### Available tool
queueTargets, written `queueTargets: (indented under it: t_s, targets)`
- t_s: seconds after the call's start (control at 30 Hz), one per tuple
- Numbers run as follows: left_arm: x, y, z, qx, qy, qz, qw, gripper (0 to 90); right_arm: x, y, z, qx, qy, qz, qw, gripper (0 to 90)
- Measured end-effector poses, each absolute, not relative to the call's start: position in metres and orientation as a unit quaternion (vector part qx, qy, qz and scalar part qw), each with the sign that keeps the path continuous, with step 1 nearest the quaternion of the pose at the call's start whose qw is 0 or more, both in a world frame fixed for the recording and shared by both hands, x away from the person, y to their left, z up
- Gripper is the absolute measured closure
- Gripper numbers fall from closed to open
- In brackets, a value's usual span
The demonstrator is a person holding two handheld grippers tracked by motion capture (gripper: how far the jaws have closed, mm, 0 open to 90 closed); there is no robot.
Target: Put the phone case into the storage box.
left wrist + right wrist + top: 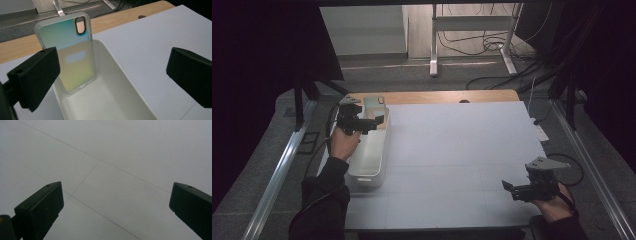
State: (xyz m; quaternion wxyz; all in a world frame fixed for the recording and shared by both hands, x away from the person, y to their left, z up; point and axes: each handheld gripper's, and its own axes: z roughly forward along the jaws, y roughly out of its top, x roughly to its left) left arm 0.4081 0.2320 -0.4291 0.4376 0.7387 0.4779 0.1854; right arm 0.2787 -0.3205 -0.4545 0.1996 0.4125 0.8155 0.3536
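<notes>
Both jaws of the left gripper stand spread clear of the phone case leaning upright against the white bin's far end, so draw straight back without nudging it; right gripper idles spread

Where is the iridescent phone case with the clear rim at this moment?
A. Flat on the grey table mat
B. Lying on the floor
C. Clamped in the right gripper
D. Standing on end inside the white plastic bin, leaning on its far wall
D: the iridescent phone case stands on end in the white plastic bin, leaning on its far wall, with the left gripper open and clear of it.
</notes>
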Motion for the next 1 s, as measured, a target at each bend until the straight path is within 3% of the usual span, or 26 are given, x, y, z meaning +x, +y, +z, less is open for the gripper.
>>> queueTargets:
  t_s: [1.0]
  targets:
    - [0.384,0.222,-0.436,0.744,0.465,0.166,0.451,0.0,0.279,-0.321,-0.455,0.416,0.815,0.351,0.197,0.0]
